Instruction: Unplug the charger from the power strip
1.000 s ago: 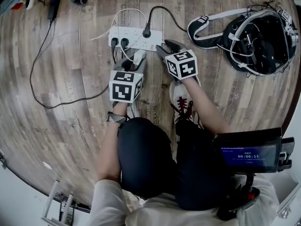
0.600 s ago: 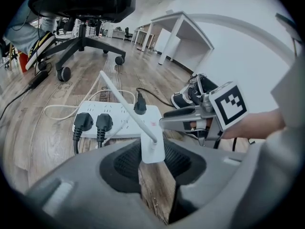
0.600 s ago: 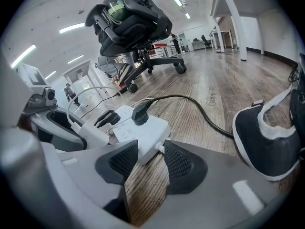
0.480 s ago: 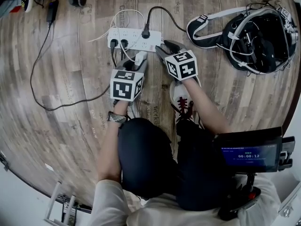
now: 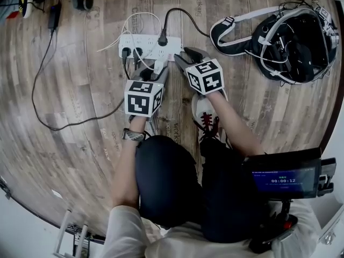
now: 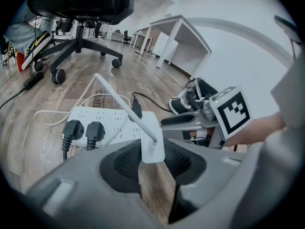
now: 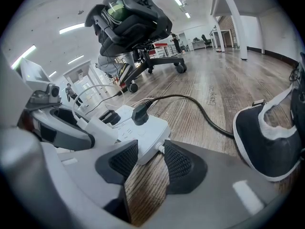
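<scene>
Left gripper (image 6: pixel 154 168) clamped on charger (image 6: pixel 152 144), just beside power strip (image 7: pixel 143 128); right gripper (image 7: pixel 151 161) pinching strip's end.

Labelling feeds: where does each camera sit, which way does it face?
Head view: on the head, steeply down at the strip; shows arms, legs, left hand-held gripper, right hand-held gripper.
Left gripper view: on the left one, along its jaws at the charger; right one shows.
Right gripper view: on the right one, at the strip's end; left one shows.
Shared: the strip.
</scene>
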Tool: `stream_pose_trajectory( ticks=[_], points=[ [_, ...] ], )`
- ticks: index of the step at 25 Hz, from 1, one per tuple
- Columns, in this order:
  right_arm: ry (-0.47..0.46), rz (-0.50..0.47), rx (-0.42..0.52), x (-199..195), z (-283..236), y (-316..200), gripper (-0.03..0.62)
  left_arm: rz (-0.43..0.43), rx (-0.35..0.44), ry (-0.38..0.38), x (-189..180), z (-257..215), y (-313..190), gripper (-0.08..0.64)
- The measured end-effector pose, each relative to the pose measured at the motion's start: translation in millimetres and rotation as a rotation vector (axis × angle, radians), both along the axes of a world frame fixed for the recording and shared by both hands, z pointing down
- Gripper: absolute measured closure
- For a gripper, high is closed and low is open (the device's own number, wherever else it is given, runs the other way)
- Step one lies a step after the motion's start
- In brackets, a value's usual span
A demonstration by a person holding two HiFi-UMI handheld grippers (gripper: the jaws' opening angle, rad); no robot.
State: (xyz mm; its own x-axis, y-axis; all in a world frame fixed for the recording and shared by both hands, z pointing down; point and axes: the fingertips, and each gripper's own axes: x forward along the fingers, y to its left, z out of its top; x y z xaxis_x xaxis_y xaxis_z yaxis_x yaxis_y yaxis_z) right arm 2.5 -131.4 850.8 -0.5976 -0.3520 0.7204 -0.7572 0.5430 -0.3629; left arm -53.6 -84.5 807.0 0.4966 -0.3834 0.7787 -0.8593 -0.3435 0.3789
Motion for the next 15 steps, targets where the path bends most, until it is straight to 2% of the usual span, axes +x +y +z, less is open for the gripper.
stream_pose_trajectory(
  ticks=[9, 15],
  points=[
    [0.003, 0.001, -0.002, -0.1, 0.6, 0.5, 0.419, -0.016, -0.031, 0.067, 1.0, 3.5, 2.9, 0.410],
    [0.011, 0.010, 0.008, 4.6, -0.6, 0.5, 0.414, -0.025, -0.019, 0.058, -3.1, 4.7, 4.2, 0.407]
  ],
)
